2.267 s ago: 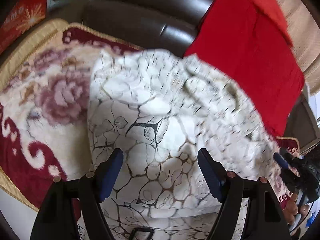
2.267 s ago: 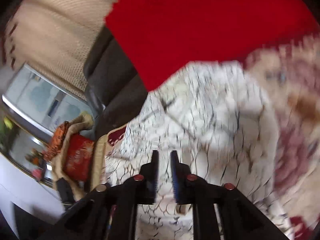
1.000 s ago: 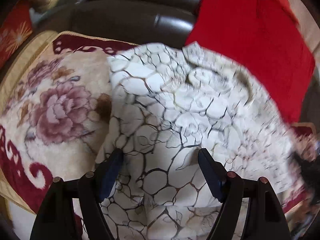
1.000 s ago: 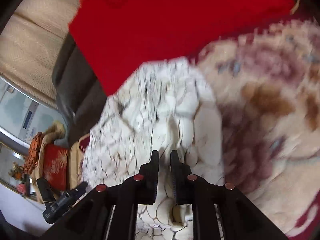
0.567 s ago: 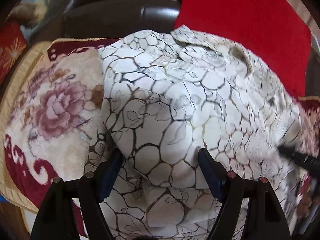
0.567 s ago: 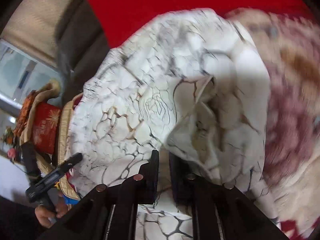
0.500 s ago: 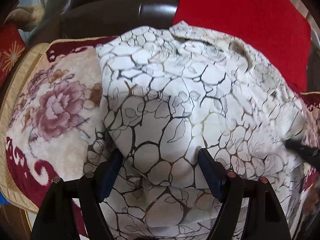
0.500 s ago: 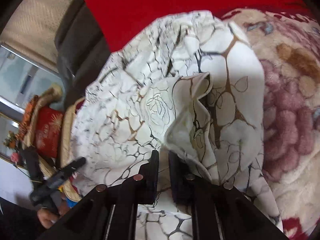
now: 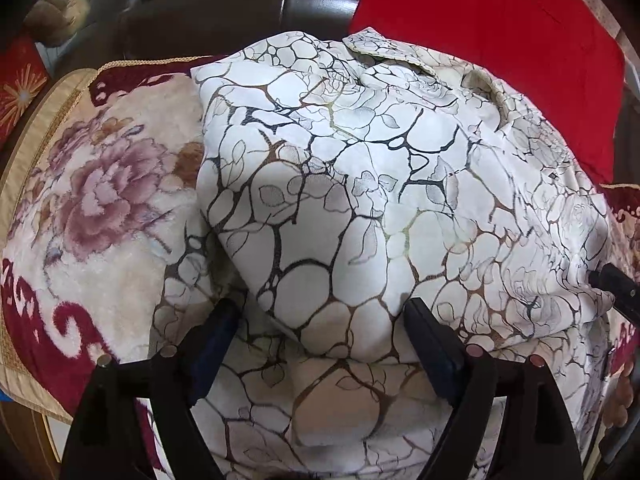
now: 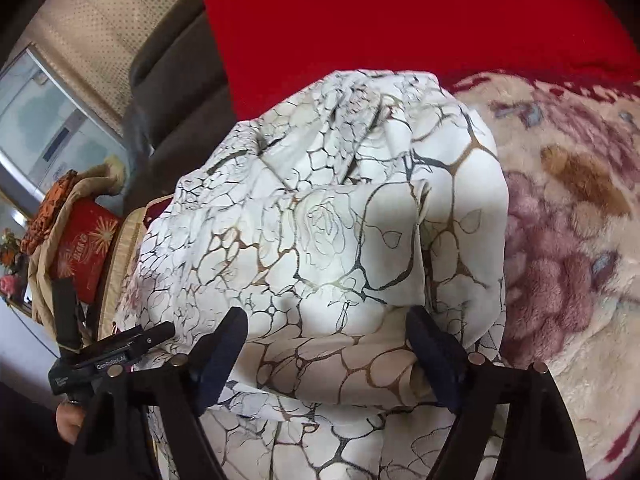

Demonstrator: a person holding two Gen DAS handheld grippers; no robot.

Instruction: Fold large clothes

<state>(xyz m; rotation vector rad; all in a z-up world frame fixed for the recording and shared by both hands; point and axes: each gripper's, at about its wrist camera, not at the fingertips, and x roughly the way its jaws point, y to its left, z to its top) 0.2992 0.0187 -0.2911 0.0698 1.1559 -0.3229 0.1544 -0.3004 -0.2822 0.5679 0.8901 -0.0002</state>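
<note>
Dark leather sofa point(image 9: 224, 12) under a floral blanket point(image 9: 100, 184), left wrist view: patterned white shirt point(image 9: 360, 184) folded over on itself, lying just ahead of the left gripper point(image 9: 320, 344), spread wide, clear of cloth. Right wrist view: right gripper point(image 10: 326, 344), pinched on the shirt half a second ago, now splayed wide and empty, fold dropped and resting just beyond its tips.
</note>
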